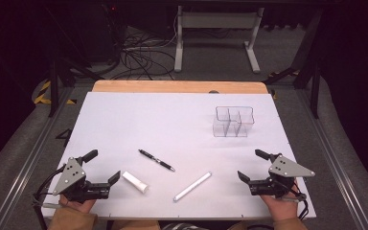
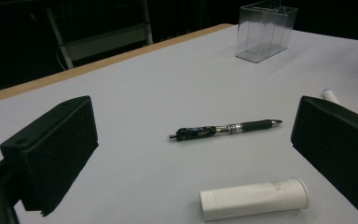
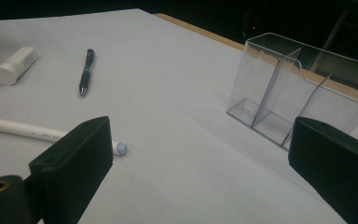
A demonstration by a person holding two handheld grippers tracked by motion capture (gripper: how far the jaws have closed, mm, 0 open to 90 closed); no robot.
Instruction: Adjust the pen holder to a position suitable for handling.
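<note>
A black pen (image 1: pixel 156 160) lies on the white board (image 1: pixel 124 115), a little left of centre. Near the front edge rest a short white tube (image 1: pixel 135 181) and a long white marker (image 1: pixel 192 186). A clear divided organizer (image 1: pixel 233 121) stands upright at the back right. My left gripper (image 1: pixel 102 166) rests open at the front left with nothing between its jaws. In the left gripper view (image 2: pixel 193 140), the pen (image 2: pixel 226 129) and tube (image 2: pixel 254 198) lie ahead. My right gripper (image 1: pixel 253 165) is open and empty at the front right (image 3: pixel 200 154), with the organizer (image 3: pixel 303 93) and marker (image 3: pixel 37 131) in front.
The board lies on a wooden tabletop whose far edge (image 1: pixel 177 86) shows behind it. Metal rails (image 1: pixel 24 158) run along both sides. Beyond the table stand a white frame (image 1: pixel 215 33) and tangled cables (image 1: pixel 139 57) on the floor.
</note>
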